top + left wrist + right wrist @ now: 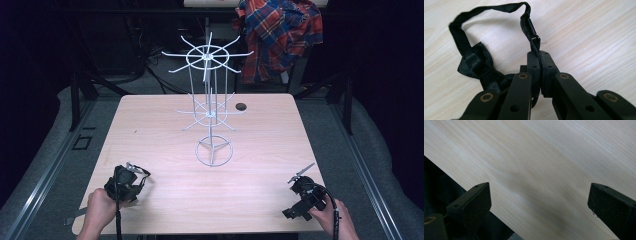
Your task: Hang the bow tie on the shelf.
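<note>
Left gripper view: a black bow tie (474,66) lies on the counter (586,37), its strap looping out ahead and running back between the left gripper (540,72) fingers.
Left fingers: pressed together on the strap just behind its small clasp (531,28), a thin spot that probably gives a firm pinch.
Bow tie position: near-left part of the counter in the high view (131,176), close to the person's hand.
Wire rack (212,100): upright mid-counter with bare hooked arms, likely where the tie hangs.
Right gripper (300,176): low at the near-right edge, fingers (474,200) spread wide over bare wood, holding nothing.
Background: plaid shirt (280,35) draped beyond the counter.
Writing: none readable anywhere.
</note>
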`<action>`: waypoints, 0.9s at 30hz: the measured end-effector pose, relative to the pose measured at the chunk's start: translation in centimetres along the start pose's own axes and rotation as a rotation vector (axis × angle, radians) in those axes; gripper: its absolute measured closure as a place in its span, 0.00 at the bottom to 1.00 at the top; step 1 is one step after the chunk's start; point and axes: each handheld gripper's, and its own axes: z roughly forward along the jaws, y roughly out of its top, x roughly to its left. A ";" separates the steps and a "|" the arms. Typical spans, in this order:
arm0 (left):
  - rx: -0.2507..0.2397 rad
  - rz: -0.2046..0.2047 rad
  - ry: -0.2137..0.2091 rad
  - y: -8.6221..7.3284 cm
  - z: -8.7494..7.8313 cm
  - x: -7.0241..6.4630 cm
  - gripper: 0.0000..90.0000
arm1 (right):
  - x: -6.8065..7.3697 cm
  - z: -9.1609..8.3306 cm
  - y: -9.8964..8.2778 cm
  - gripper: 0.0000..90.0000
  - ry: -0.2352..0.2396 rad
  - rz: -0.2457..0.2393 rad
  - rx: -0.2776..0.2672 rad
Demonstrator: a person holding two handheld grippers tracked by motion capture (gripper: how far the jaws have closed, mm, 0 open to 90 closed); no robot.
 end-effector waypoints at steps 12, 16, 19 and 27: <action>-0.116 -0.062 -0.005 -0.5 -2.0 0.9 0.98 | 0.1 0.1 0.0 0.05 0.000 0.015 -0.005; -0.147 -0.067 0.005 -0.5 -2.7 0.9 0.98 | 0.0 0.1 0.0 0.05 -0.001 0.014 -0.004; -0.166 -0.075 0.005 -0.5 -3.1 0.8 0.98 | 0.0 0.1 -0.1 0.05 -0.001 0.015 -0.005; -0.217 -0.076 0.003 -0.4 -4.1 0.7 0.98 | 0.0 0.1 -0.1 0.05 -0.001 0.018 -0.003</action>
